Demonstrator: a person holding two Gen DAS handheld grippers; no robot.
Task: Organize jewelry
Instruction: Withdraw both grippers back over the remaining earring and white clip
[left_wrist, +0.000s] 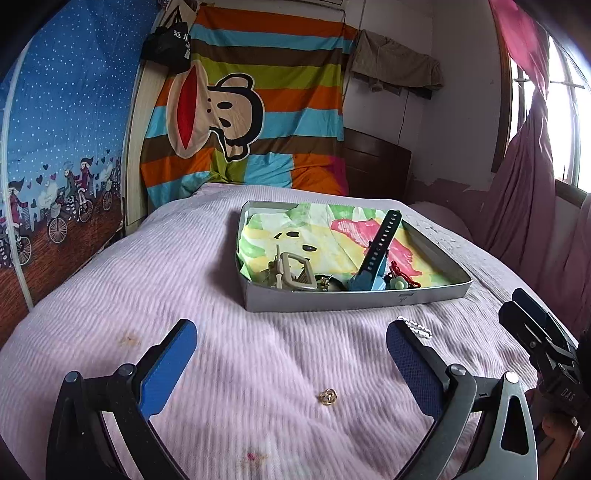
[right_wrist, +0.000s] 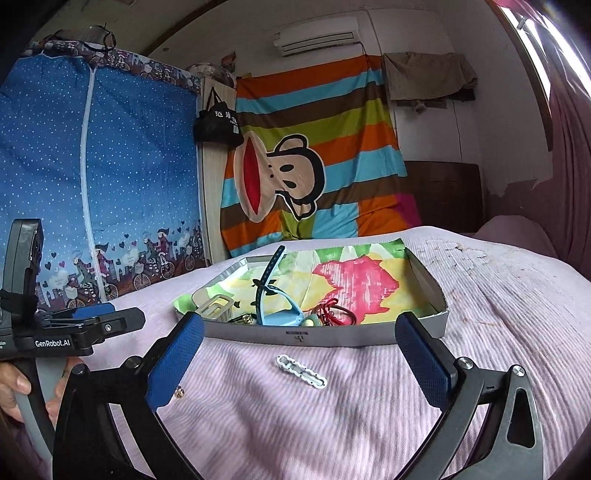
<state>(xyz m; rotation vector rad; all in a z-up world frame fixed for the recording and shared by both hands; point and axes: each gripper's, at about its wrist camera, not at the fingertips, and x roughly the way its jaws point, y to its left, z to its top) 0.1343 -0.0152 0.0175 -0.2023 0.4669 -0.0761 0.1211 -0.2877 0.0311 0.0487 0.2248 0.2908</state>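
A grey shallow box (left_wrist: 332, 301) (right_wrist: 332, 338) lined with a colourful cloth sits on the pink bedspread. It holds a blue watch strap (left_wrist: 376, 243) (right_wrist: 271, 280), a beige buckle (left_wrist: 295, 271) (right_wrist: 218, 306), a red cord (left_wrist: 404, 275) (right_wrist: 338, 314) and small pieces. A small gold ring (left_wrist: 328, 396) (right_wrist: 179, 393) lies on the bed between my left gripper's fingers. A white hair clip (left_wrist: 415, 327) (right_wrist: 301, 371) lies in front of the box, between my right gripper's fingers. My left gripper (left_wrist: 291, 365) is open and empty. My right gripper (right_wrist: 299, 363) is open and empty.
The pink bedspread (left_wrist: 184, 266) covers the bed. A striped monkey blanket (left_wrist: 251, 110) hangs at the head. A blue fabric wardrobe (right_wrist: 92, 166) stands at left. Pink curtains (left_wrist: 524, 166) and a window are at right. The other gripper shows at each view's edge (left_wrist: 543, 339) (right_wrist: 74, 328).
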